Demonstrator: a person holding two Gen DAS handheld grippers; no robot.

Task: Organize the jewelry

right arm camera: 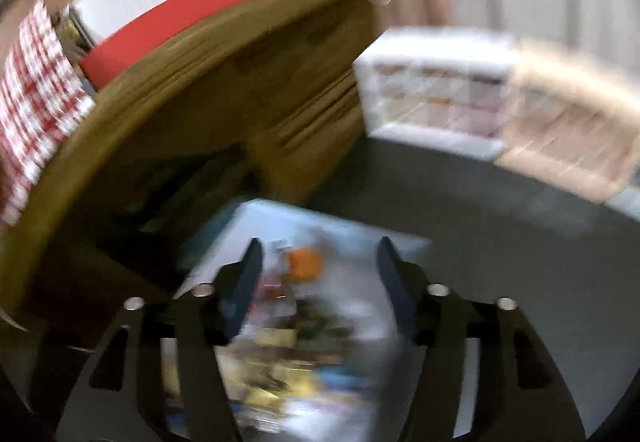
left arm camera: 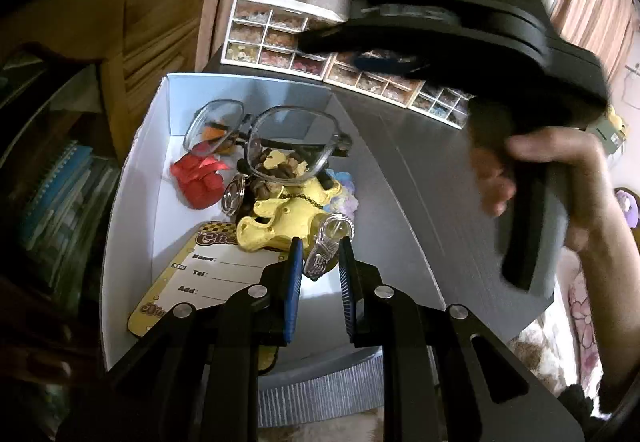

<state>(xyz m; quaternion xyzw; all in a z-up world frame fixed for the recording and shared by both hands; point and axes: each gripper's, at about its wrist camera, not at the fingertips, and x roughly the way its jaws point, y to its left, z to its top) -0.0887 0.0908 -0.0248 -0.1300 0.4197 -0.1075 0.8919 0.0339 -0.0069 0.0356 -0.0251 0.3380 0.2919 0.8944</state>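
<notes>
Two grippers working over box [left arm camera: 132,210]. Left gripper [left arm camera: 319,246]: jaws narrowly parted around watch [left arm camera: 328,246], lying atop the clutter, apparently lining up a pick. Right gripper [right arm camera: 318,262]: jaws spreading wide, empty, hovering above; view blurred. Glasses [left arm camera: 280,146] sitting further in.

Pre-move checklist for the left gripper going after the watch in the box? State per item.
1. Left gripper jaws open around the silver watch: ok.
2. Watch free of the yellow toy: cannot tell, they look in contact.
3. Eyeglasses away from the jaws: ok, further back in the white box.
4. Right gripper jaws open and empty: ok.
5. Right wrist view usable: not ok, motion blurred.
6. Drawer organizers reachable: cannot tell, right gripper body crosses them.
</notes>
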